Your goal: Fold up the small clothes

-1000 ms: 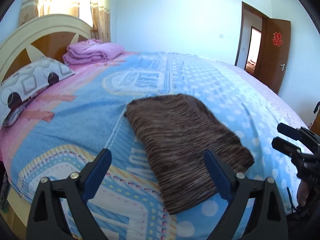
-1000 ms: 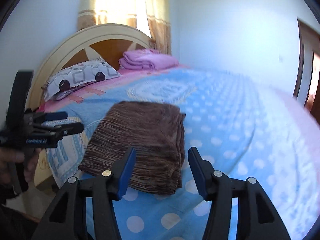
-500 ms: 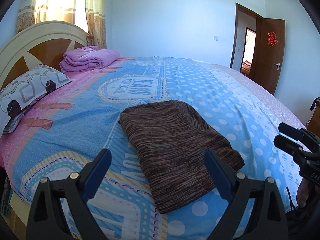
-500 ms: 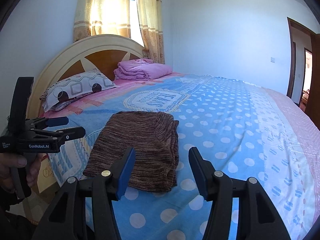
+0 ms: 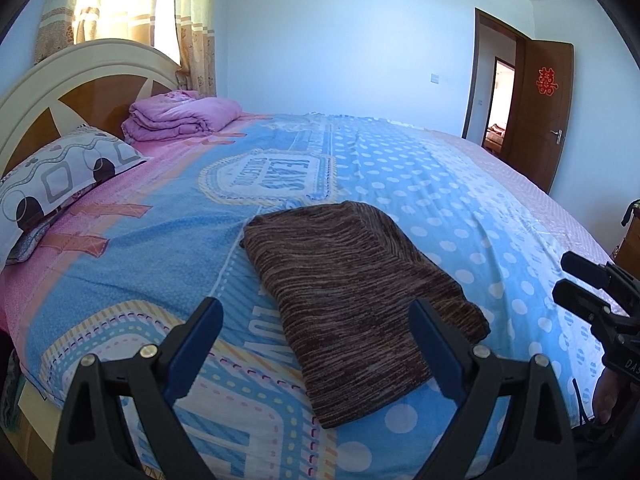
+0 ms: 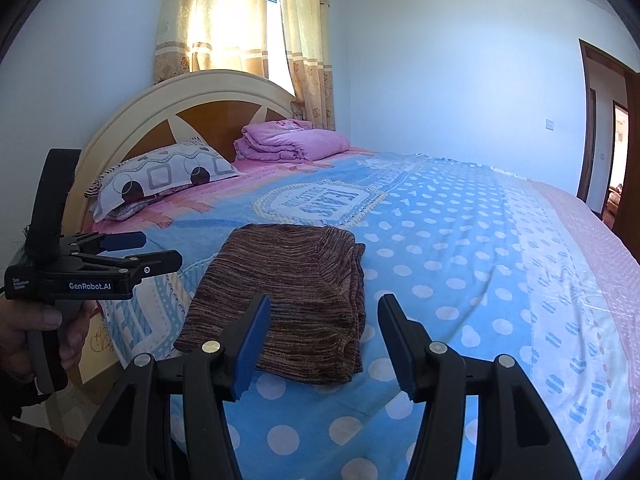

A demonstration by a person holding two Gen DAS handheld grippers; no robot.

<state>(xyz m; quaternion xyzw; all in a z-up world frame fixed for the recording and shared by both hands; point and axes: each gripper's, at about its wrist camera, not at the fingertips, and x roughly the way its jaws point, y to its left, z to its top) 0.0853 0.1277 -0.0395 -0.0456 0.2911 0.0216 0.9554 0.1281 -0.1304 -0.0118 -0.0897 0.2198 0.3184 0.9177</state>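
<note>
Now backed off and lifted from a second ago: left tool (image 5: 314, 322) and right tool (image 6: 320, 322) both wide, holding nothing. Brown top (image 6: 288, 296) folded flat on the bed (image 6: 460, 240) (looks finished).

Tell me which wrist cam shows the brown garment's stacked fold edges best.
Right wrist: the folded brown knit garment shows its layered right edge, unobstructed. Left wrist shows mostly its flat top, with the left gripper finger across one corner.

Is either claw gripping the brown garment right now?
No. The brown garment lies folded on the bed, both claws open and off it.
</note>
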